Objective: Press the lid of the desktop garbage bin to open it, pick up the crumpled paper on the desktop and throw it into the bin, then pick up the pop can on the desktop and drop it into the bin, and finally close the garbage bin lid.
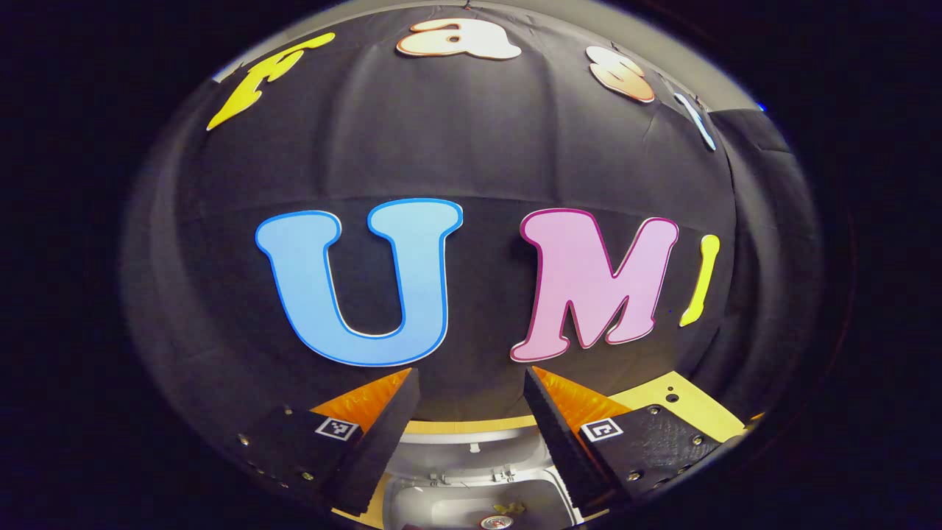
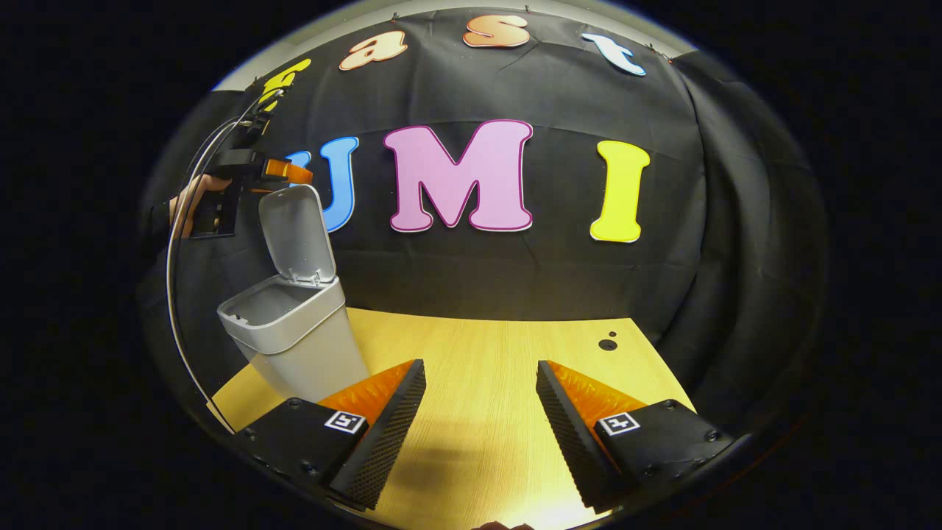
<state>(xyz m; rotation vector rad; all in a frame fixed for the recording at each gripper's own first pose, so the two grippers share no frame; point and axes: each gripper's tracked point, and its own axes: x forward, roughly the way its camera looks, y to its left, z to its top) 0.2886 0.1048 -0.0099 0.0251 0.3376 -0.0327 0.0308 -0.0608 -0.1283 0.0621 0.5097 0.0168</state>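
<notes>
Our left gripper (image 1: 471,412), spread wide and holding nothing, hangs over the open garbage bin (image 1: 471,500) at bottom centre. Our right gripper (image 2: 478,401) gapes equally wide above the wooden desktop (image 2: 486,346); there the bin (image 2: 294,331) stands centre-left, lid (image 2: 296,234) raised.

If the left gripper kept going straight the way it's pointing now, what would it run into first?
Most likely the booth's black cloth wall. The left gripper is open above the open garbage bin, pointing over it rather than down into it. How far the wall lies is unclear.
</notes>
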